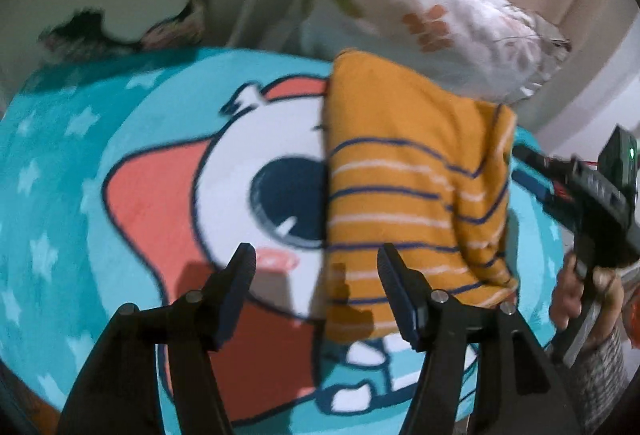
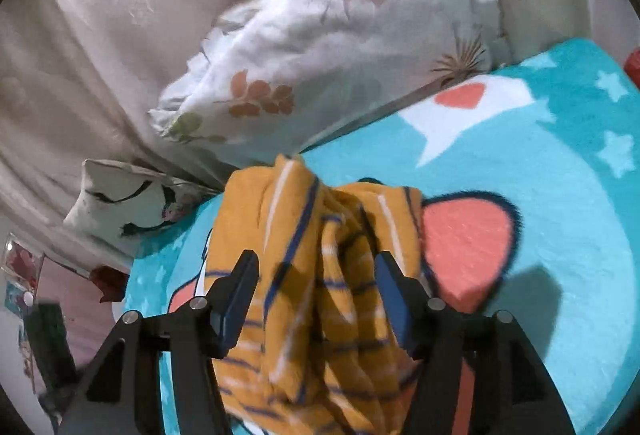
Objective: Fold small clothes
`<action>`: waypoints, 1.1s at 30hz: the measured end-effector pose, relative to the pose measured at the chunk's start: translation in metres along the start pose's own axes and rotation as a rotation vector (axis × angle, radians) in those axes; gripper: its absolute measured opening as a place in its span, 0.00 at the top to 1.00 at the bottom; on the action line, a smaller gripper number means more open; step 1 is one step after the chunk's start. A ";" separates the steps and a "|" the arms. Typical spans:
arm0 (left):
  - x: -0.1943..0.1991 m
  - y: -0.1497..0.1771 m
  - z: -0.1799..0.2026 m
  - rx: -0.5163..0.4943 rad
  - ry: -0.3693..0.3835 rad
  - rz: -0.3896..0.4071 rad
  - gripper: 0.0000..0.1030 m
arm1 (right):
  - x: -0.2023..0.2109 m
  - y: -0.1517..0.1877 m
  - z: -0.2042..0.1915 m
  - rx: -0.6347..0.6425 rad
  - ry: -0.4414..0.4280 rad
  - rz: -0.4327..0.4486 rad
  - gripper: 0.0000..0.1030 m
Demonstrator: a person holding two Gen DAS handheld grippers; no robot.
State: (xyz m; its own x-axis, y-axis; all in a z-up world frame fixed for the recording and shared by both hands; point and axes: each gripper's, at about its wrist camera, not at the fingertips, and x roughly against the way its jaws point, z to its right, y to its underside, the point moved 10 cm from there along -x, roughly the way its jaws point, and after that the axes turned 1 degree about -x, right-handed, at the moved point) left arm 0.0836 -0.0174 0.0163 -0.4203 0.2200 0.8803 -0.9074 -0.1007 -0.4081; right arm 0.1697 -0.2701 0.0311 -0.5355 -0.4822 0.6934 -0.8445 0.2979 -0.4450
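Striped mustard garment [image 1: 404, 187] lies partly folded mid-blanket [image 1: 80, 163] — left gripper [image 1: 316, 275] and right gripper [image 2: 316, 283] gape, empty — final folds remain.

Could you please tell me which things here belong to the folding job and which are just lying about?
Job:
- striped shirt
- left gripper
- right gripper

Lying about:
- blue blanket underneath
- leaf-print pillow
- eyelash cushion

Left hand-held gripper [image 1: 316, 267]: bottom centre of frame, jaws apart, nothing between them.
Striped garment [image 1: 408, 191]: mustard, folded, centre right, lying on the cartoon blanket [image 1: 80, 163].
Right hand-held gripper [image 1: 524, 165]: right edge, beside the garment.
Floral pillow [image 1: 432, 23]: upper right, behind the garment.
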 end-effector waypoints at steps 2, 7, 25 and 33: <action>-0.003 0.011 -0.008 0.018 -0.018 -0.015 0.40 | -0.015 -0.002 -0.009 0.039 -0.022 -0.033 0.78; -0.008 0.020 0.000 -0.018 -0.040 -0.017 0.40 | -0.033 -0.024 0.005 0.143 0.080 -0.092 0.91; -0.079 0.036 0.044 -0.110 0.005 -0.140 0.40 | 0.014 0.011 0.010 0.056 0.046 -0.095 0.44; -0.046 0.025 0.045 -0.105 0.059 -0.074 0.40 | -0.019 0.048 0.035 0.052 0.113 -0.185 0.93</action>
State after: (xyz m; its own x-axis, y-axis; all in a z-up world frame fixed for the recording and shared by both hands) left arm 0.0800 -0.0738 -0.0234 -0.3486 0.2797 0.8945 -0.9295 0.0195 -0.3684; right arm 0.1395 -0.2752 -0.0234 -0.3715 -0.4283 0.8238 -0.9284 0.1688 -0.3309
